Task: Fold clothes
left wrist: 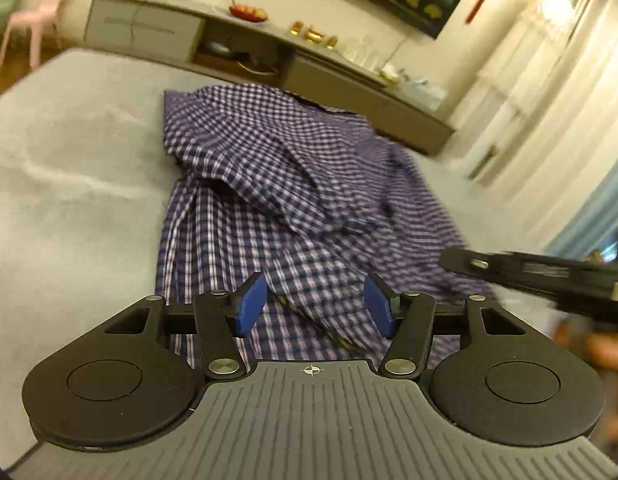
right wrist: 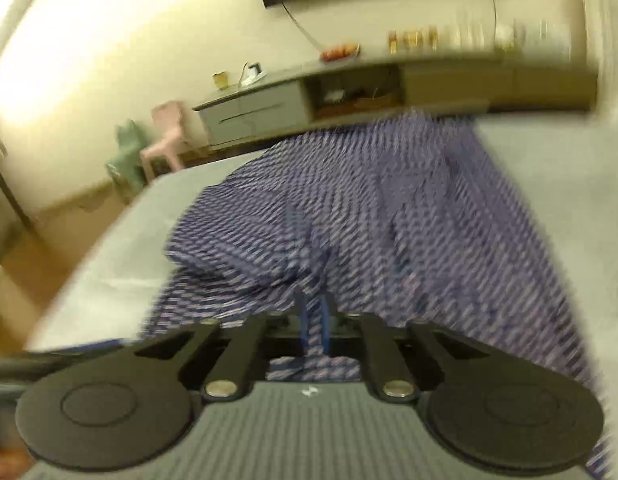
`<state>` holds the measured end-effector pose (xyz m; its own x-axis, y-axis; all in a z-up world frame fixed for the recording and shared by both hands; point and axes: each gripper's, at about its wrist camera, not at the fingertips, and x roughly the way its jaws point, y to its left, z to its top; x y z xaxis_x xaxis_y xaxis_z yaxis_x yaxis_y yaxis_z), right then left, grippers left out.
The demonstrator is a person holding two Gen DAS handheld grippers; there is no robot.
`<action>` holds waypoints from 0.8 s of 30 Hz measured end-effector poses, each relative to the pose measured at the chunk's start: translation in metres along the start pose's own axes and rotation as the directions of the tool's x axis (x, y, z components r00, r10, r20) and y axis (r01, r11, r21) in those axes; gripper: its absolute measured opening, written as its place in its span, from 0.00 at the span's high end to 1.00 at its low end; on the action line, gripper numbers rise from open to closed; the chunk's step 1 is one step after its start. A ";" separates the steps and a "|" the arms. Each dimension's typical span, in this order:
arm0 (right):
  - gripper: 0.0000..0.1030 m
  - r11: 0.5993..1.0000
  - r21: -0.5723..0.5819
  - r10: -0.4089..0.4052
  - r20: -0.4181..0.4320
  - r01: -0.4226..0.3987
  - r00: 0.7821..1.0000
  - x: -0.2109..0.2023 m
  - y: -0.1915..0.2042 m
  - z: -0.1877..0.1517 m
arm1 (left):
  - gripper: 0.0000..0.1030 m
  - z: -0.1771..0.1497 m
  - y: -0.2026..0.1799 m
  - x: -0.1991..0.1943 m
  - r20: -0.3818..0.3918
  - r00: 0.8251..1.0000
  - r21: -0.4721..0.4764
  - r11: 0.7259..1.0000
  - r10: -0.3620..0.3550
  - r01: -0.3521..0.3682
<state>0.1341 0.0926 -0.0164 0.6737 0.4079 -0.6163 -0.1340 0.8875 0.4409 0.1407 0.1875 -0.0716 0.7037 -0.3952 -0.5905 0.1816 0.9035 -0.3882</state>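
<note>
A: Where does the checked shirt [left wrist: 277, 184] lie?

B: Rumpled on the grey bed [left wrist: 69, 168], in front of your cabinet [left wrist: 149, 28].

A: And your grippers?

B: Your left gripper [left wrist: 315, 306] hovers over the hem, blue pads [left wrist: 251, 304] apart. Your right gripper [right wrist: 315, 320] has its pads pinched on shirt fabric; that view is blurred.

The right wrist view is smeared throughout: the checked shirt [right wrist: 369, 208] reads as streaks, and the glassware on the sideboard [right wrist: 449, 88] cannot be told apart. The right gripper [right wrist: 313, 320] has its blue pads nearly together with cloth between them (contact looks likely, though blur hides the pinch line). In the left wrist view that gripper [left wrist: 549, 276] is cut off by the right edge and blurred. The small gold items [left wrist: 313, 34] on the sideboard are too small to identify.
</note>
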 end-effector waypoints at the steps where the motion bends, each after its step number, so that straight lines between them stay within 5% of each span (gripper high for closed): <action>1: 0.81 0.997 0.049 0.056 -0.017 -0.055 0.998 0.003 -0.007 -0.001 | 0.47 0.000 -0.005 0.010 -0.003 1.000 0.031 0.999 0.015 -0.015; 3: 0.59 0.982 0.130 0.144 -0.029 -0.139 0.989 0.010 -0.017 -0.004 | 0.47 -0.002 -0.012 0.028 -0.028 0.999 0.086 0.996 0.019 -0.016; 5: 0.48 0.975 0.145 0.175 -0.014 -0.171 0.984 0.013 -0.020 -0.006 | 0.49 -0.004 -0.016 0.042 -0.063 0.998 0.105 0.994 0.011 -0.004; 8: 0.36 0.989 0.014 0.149 0.014 -0.150 0.989 0.008 -0.013 -0.009 | 0.93 -0.001 -0.016 0.051 -0.125 0.991 0.081 0.995 -0.042 0.053; 10: 0.30 0.985 -0.152 0.094 0.044 -0.087 0.995 0.001 -0.001 -0.017 | 1.00 0.003 -0.013 0.049 -0.127 0.987 0.049 0.993 -0.099 0.105; 12: 0.24 0.947 -0.322 0.043 0.067 -0.019 0.997 -0.005 0.009 -0.027 | 1.00 0.009 -0.009 0.045 -0.112 0.979 -0.022 0.986 -0.169 0.168; 17: 0.15 0.780 -0.622 -0.028 0.058 0.058 0.998 0.011 0.047 -0.054 | 1.00 0.024 -0.011 0.037 -0.069 0.946 -0.156 0.940 -0.317 0.304; 19: 0.14 0.712 -0.697 -0.059 0.055 0.080 0.997 0.026 0.064 -0.061 | 1.00 0.034 -0.016 0.035 -0.064 0.957 -0.124 0.954 -0.283 0.274; 21: 0.14 0.663 -0.741 -0.091 0.065 0.109 0.994 0.041 0.076 -0.064 | 0.99 0.038 -0.021 0.036 -0.057 0.990 -0.016 0.992 -0.130 0.129; 24: 0.14 0.680 -0.724 -0.107 0.057 0.115 0.993 0.053 0.076 -0.059 | 0.75 0.036 -0.022 0.050 -0.067 0.997 0.099 0.994 0.048 -0.042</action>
<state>0.1163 0.1942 -0.0542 0.7248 0.2973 -0.6216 -0.5399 0.8055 -0.2442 0.1969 0.1541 -0.0673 0.6639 -0.3612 -0.6548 0.2192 0.9312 -0.2914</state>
